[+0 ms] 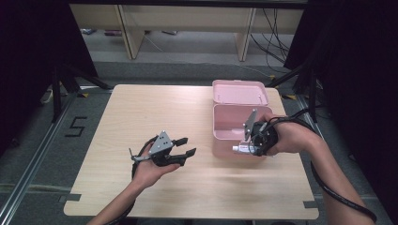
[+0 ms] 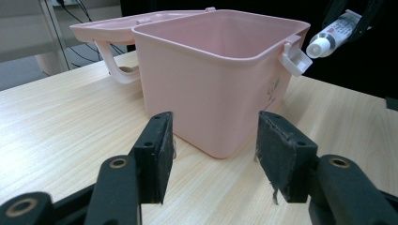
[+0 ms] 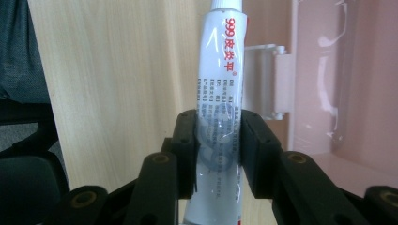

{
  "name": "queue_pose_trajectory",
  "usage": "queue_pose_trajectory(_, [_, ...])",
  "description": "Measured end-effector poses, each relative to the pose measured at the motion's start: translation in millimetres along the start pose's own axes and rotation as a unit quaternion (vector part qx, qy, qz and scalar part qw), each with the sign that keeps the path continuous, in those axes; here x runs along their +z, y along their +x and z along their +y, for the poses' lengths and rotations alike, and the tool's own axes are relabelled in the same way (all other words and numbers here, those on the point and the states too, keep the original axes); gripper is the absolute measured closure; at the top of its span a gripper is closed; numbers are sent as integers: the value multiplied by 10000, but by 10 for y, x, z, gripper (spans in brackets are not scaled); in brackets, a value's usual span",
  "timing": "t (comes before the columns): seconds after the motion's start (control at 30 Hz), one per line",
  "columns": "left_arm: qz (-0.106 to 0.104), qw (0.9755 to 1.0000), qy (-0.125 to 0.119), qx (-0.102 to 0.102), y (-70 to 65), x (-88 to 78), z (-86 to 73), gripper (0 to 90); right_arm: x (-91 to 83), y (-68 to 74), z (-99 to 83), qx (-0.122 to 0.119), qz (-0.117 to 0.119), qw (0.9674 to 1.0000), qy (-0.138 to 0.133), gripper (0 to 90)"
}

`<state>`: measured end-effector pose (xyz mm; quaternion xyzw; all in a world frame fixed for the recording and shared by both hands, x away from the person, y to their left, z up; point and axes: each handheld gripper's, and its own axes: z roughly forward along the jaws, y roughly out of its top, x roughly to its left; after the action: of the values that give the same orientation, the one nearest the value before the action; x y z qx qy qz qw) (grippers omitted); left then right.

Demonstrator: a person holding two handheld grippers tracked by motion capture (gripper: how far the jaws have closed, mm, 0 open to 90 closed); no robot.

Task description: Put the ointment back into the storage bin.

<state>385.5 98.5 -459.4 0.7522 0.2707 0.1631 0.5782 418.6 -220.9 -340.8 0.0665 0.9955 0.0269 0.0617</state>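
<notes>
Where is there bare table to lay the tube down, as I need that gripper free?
The table is bare left of the pink box and along the near edge. It is crowded where the right gripper holds the tube.

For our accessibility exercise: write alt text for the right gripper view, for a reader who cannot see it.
A hand-held gripper clamps a white tube with red print between its two black jaws. Behind the tube are a pale wooden table on the left and a pink box with a white latch on the right.
</notes>
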Motion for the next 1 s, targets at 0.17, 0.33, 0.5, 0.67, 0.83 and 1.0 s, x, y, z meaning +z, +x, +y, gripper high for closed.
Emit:
queue_pose_trajectory(0.17, [-6,10000,-2,-1,-1,2,-2,461,-49,-55,5,9,-53,10000,-22,702])
queue_pose_trajectory(0.33, [-9,10000,-6,-2,1,3,-2,461,-74,-136,15,-135,-110,9998,-78,702])
queue_pose_trajectory(0.5, [-10,10000,-9,-5,2,4,-6,461,-92,-189,22,-98,-111,9999,-88,702])
queue_pose_trajectory(0.67, [-12,10000,-12,-11,2,5,-8,460,-124,-251,32,-97,-178,9997,-104,702])
queue_pose_trajectory(0.83, [-14,10000,-12,-11,4,4,-5,460,-134,-291,42,-36,-181,9998,-98,702])
queue_pose_trajectory(1.0, [-10,10000,-3,-12,7,7,-9,460,-131,-340,49,-53,-186,9998,-60,702])
